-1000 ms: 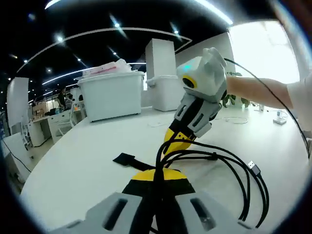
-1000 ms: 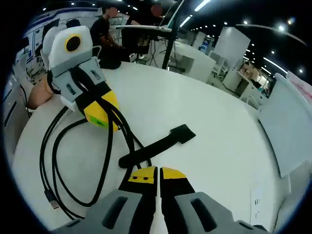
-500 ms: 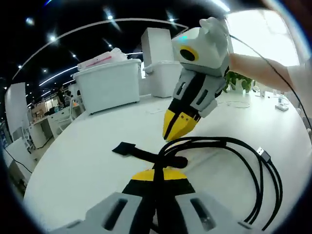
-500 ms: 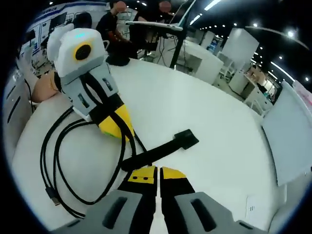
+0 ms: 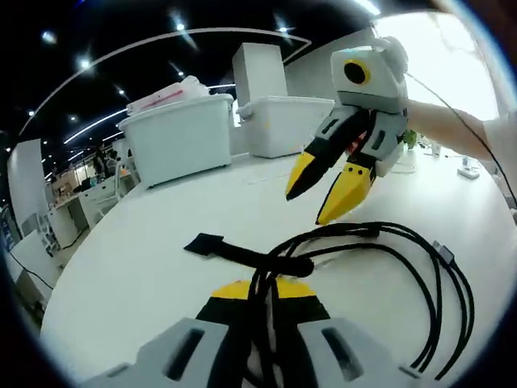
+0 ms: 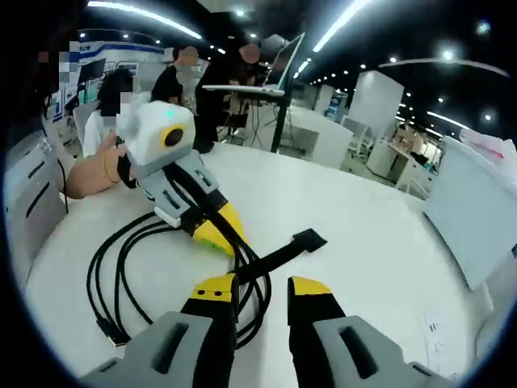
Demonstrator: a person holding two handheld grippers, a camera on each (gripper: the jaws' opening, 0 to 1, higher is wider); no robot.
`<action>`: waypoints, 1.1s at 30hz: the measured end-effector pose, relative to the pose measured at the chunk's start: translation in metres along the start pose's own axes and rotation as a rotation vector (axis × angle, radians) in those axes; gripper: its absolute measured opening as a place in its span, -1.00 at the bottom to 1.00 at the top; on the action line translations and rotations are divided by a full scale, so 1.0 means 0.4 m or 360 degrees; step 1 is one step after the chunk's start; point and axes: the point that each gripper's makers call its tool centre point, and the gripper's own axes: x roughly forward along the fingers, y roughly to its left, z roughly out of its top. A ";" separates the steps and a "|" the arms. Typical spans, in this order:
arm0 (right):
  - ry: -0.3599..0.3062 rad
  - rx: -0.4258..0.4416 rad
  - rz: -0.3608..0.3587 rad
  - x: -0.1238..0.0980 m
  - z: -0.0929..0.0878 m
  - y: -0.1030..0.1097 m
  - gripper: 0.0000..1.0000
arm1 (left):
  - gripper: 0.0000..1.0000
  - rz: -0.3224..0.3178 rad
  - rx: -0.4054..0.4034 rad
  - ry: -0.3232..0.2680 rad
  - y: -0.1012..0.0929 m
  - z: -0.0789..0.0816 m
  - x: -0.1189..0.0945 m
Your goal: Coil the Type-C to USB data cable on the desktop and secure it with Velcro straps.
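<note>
The black data cable (image 5: pixel 404 259) lies in loose loops on the white table (image 5: pixel 121 267). Its gathered strands run between the jaws of my left gripper (image 5: pixel 264 289), which is shut on them. A black Velcro strap (image 5: pixel 230 252) lies flat just beyond that pinch, reaching left. My right gripper (image 5: pixel 319 190) hovers above the cable with its yellow-tipped jaws apart and nothing between them. In the right gripper view, the right gripper (image 6: pixel 261 287) stands open near the strap (image 6: pixel 283 250), and the left gripper (image 6: pixel 220 233) holds the cable (image 6: pixel 121 275) bundle against the table.
Two white storage bins (image 5: pixel 182 149) (image 5: pixel 279 129) stand at the far side of the table. A person's hand (image 6: pixel 89 170) holds the left gripper. People sit at desks (image 6: pixel 234 97) beyond the table edge. Bare tabletop (image 6: pixel 380 234) spreads to the right.
My right gripper has opened its jaws and drawn back from the cable and strap. The left gripper keeps its hold on the cable bundle.
</note>
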 end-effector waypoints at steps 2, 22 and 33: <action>-0.0037 0.0003 0.0043 0.017 0.030 0.013 -0.53 | -0.63 0.0015 0.0031 0.0007 -0.001 0.000 0.002; 0.0169 0.0155 0.0281 0.112 -0.032 0.020 -0.61 | -0.66 0.0016 0.0051 0.0058 0.006 0.000 0.013; 0.0192 -0.0032 0.0242 0.073 -0.021 0.034 -0.95 | -0.67 0.0008 0.0068 0.0044 0.012 0.004 0.021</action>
